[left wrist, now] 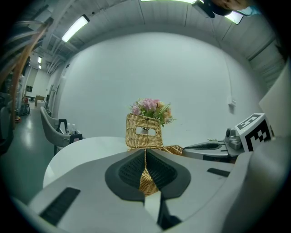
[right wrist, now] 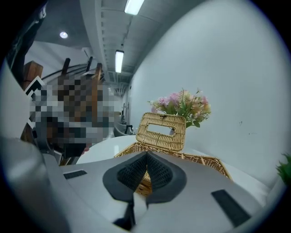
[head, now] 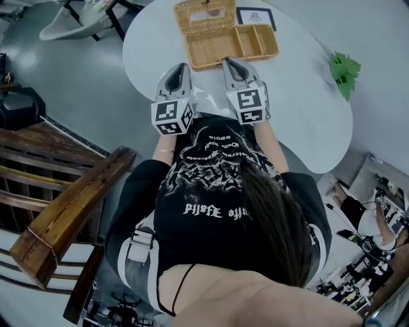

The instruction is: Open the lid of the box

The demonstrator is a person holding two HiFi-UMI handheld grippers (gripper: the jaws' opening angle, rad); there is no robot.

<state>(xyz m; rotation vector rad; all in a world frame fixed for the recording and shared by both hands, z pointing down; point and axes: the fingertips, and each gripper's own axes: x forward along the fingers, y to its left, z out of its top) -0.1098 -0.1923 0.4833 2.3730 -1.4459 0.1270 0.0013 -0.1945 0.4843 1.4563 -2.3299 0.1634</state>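
The left gripper (left wrist: 145, 150) has its jaws pressed together, the tips meeting with nothing caught between them; only wickerwork shows through the gap lower down between the pads. The right gripper (right wrist: 147, 152) is likewise closed tip to tip, and no view shows it pinching anything.

Both point away from the person at the wicker box (head: 208, 64), which sits on the white table (head: 307, 102) just past them. Its long axis runs left to right across the two grippers, the right end a little farther off. The left gripper's tip is just beside the box's near left corner. The right gripper's tip is at the near rim, about halfway along; whether it touches I cannot tell.

The lid (head: 220, 22) stands upright on the far long side, hinged back above the left compartment (head: 208, 48), with a rectangular slot cut through it. It lies straight ahead, beyond that compartment and between the lines of the two grippers, so neither is clearly nearer. By the look of it the lid is already open.

The left compartment appears to hold nothing, and so does the smaller, uncovered right compartment (head: 255, 41).

Pink flowers (right wrist: 182, 102) rise behind the lid. A dark-framed card (head: 255, 16) lies far right of the box, and a green plant (head: 345, 69) sits near the table's right edge.
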